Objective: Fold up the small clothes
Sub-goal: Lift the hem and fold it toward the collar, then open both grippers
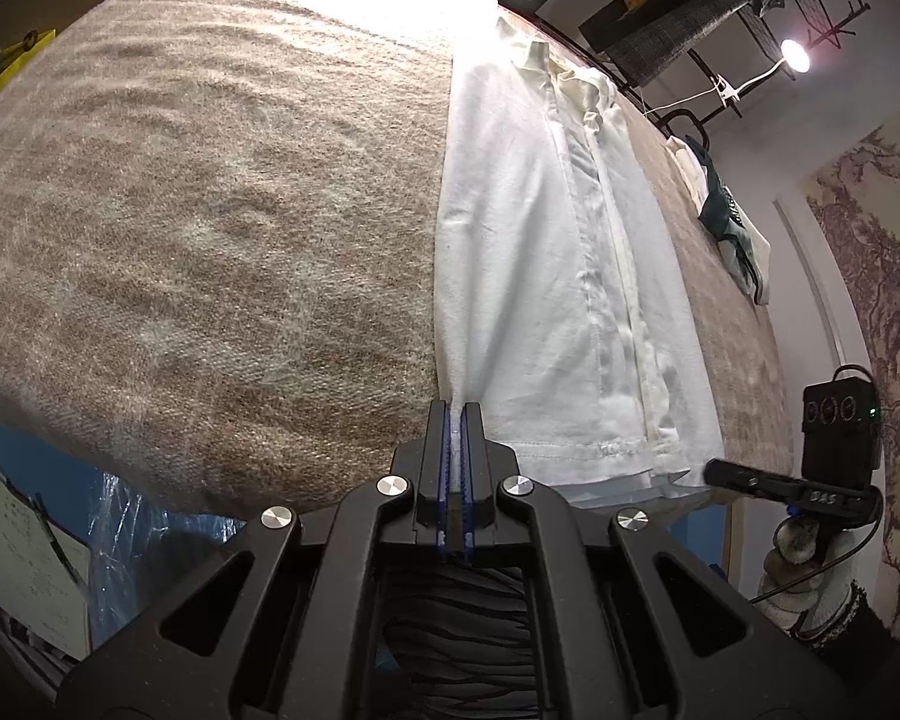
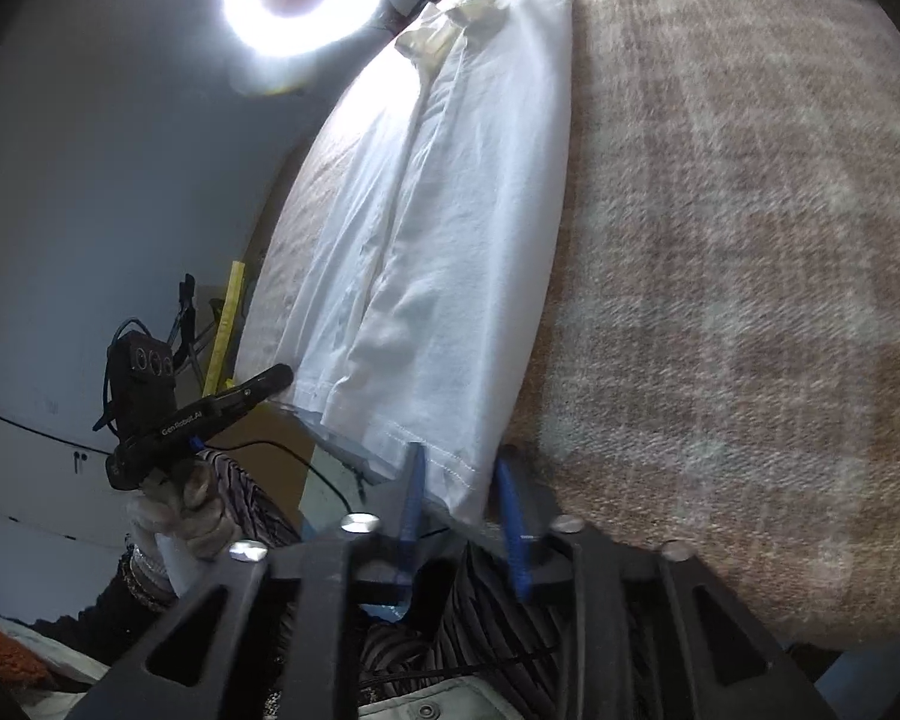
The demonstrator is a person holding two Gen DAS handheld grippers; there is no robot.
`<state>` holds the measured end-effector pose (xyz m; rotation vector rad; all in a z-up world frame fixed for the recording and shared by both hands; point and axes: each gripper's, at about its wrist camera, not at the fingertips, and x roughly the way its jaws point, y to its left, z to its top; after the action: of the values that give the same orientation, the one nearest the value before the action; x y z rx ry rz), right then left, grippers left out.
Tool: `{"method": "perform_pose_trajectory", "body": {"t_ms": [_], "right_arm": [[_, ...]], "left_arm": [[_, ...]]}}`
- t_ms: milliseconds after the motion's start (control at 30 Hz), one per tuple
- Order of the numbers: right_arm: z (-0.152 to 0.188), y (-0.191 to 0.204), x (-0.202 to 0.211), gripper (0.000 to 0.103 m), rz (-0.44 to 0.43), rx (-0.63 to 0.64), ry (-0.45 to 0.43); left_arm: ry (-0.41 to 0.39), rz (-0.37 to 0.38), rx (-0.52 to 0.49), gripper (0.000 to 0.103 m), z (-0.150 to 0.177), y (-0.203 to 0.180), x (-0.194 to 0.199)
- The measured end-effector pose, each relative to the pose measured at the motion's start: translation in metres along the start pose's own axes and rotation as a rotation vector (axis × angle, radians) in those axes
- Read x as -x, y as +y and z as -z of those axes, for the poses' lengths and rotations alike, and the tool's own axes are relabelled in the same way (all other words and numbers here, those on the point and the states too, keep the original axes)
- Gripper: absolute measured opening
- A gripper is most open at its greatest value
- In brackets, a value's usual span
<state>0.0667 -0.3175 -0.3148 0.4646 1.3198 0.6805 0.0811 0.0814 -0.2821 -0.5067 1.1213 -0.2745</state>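
On the tan blanket (image 1: 210, 210) the white shirt (image 1: 546, 276) lies as a long narrow strip, both sides already folded in toward the middle, its collar at the far end and its hem at the near edge of the table, right in front of you. A second garment, green and white (image 1: 732, 222), sits well apart at the far right edge.

Your left gripper (image 1: 453, 420) is pinched tight on the hem's left corner; a sliver of white cloth shows between its blue pads (image 1: 444, 450). Your right gripper (image 2: 459, 480) straddles the hem's right corner. Its blue fingers (image 2: 413, 492) stand a little apart with the cloth hanging between them, and they do not look to be pressing on it, so that corner does not appear secured.

By the look of it, the lengthwise folds are done and you are setting up the crosswise fold, hem to collar. That calls for a firm hold on both corners first: close the right fingers fully on the hem and check that the cloth does not slip. Then lift both corners together, keep them level and the same way apart, and carry the hem away from you over the shirt toward the collar. Lay it down square so the folded-in side panels stay tucked beneath. An uneven lift would likely skew the strip or pull a side fold open.
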Motion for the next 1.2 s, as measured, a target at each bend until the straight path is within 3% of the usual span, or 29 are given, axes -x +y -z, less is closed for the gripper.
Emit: {"method": "perform_pose_trajectory", "body": {"t_ms": [67, 533, 867, 1200], "right_arm": [[0.001, 0.003, -0.005, 0.003, 0.000, 0.001, 0.018], [-0.015, -0.007, 0.015, 0.002, -0.060, -0.027, -0.059], [-0.056, -0.015, 0.038, 0.002, -0.085, -0.034, -0.133], [-0.107, -0.023, 0.028, 0.002, -0.030, -0.051, -0.159]], "left_arm": [[-0.003, 0.001, -0.005, 0.001, 0.000, -0.001, 0.002], [-0.016, 0.047, -0.025, 0.001, -0.022, -0.018, 0.014], [-0.057, 0.063, -0.043, 0.001, -0.068, -0.030, 0.010], [-0.055, 0.038, -0.039, 0.001, -0.115, -0.029, -0.019]]}}
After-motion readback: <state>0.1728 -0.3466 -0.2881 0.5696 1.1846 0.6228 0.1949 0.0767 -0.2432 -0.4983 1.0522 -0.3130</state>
